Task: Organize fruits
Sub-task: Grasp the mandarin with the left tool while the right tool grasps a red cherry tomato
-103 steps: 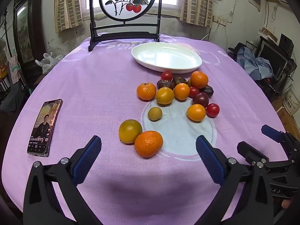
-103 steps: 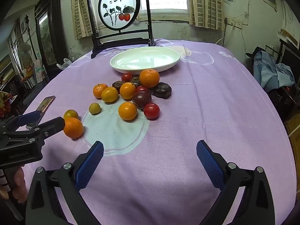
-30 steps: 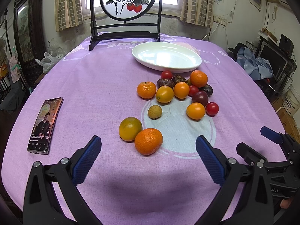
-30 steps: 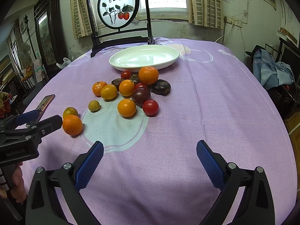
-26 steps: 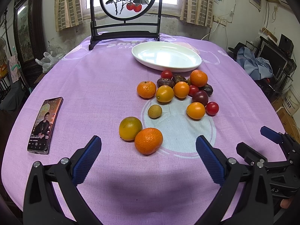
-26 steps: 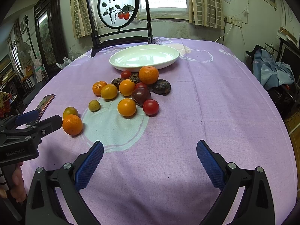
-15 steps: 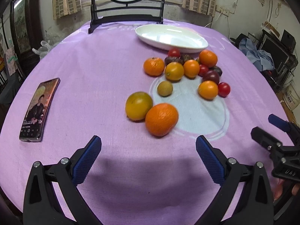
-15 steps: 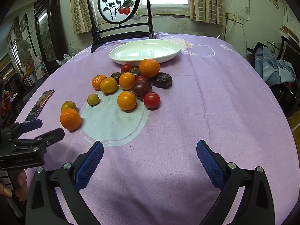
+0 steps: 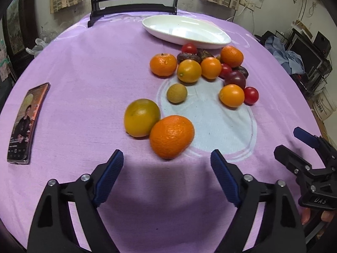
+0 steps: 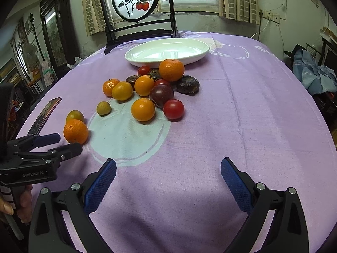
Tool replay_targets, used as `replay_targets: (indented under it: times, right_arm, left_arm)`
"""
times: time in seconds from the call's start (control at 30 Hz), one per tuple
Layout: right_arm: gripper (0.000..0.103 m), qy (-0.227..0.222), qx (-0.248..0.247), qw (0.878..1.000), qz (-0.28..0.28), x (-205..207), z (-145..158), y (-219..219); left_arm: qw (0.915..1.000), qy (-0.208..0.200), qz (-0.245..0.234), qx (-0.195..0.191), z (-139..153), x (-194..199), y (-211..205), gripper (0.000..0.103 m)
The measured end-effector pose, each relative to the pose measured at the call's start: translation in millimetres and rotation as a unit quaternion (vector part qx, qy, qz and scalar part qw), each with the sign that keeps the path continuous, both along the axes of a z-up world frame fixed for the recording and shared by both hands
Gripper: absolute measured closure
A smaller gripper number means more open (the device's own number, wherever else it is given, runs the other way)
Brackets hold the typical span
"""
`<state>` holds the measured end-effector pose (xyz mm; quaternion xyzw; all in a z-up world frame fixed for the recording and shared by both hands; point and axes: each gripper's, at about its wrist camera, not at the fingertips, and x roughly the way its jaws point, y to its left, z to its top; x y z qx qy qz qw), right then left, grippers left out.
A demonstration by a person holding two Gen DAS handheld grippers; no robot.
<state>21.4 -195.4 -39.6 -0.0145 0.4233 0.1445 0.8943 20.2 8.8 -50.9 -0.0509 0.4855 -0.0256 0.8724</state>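
**A:** ok so where's everything at on the counter (image 9: 80,67)? purple cloth all over it, right?

**B:** yep. White oval plate (image 9: 185,31) sits at the far side with nothing in it. All the fruit is on the cloth in front of it. Main bunch just beside the plate's near rim: a mandarin (image 9: 163,64), a yellow-orange citrus (image 9: 189,71), another orange one (image 9: 211,67), a bigger mandarin (image 9: 231,56), a dark plum (image 9: 235,79), cherry tomatoes and some dark wrinkly fruits I can't name.

**A:** and the strays?

**B:** A small greenish-brown round fruit (image 9: 176,93) sits alone on the pale circle printed in the cloth. Closer in, a big orange (image 9: 171,136) touches a yellow-green citrus (image 9: 141,117).

**A:** what are the tools doing?

**B:** Left hand-held gripper (image 9: 166,158) hangs just short of that big orange, jaws closing in but still apart, nothing between the blue pads, no contact. Right hand-held gripper (image 10: 168,168) is spread wide over bare cloth, well apart from the fruit, holding nothing.

**A:** anything else lying around?

**B:** A phone (image 9: 27,122) with its screen lit near the left edge, and a round painted screen on a black stand (image 10: 134,0) behind the plate.
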Motion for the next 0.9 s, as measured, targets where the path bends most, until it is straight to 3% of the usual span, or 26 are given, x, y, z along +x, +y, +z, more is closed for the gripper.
replay_targets:
  times: [0.07, 0.23, 0.37, 0.63, 0.9]
  right_arm:
    - [0.003, 0.001, 0.002, 1.0, 0.0, 1.3, -0.9, -2.3]
    - [0.003, 0.007, 0.012, 1.0, -0.001, 4.4, -4.3, -7.5]
    - [0.003, 0.01, 0.018, 1.0, 0.0, 4.0, -5.0, -11.4]
    - [0.003, 0.01, 0.016, 1.0, -0.009, 3.8, -4.4, -18.4]
    - [0.003, 0.024, -0.024, 0.999, 0.041, 22.5, -6.4, 8.7]
  left_arm:
    - [0.9999, 0.01, -0.003, -0.012, -2.6, 3.0, -3.0, 0.033]
    - [0.9998, 0.017, -0.001, -0.001, -6.6, 13.1, -14.7, 0.036]
    - [0.9996, 0.009, 0.017, 0.019, -5.8, 22.6, -17.3, 0.06]
    - [0.9999, 0.004, 0.013, -0.004, 1.0, 13.8, -6.2, 0.061]
    - [0.9994, -0.027, 0.0, -0.022, 21.4, -0.1, 5.1, 0.061]
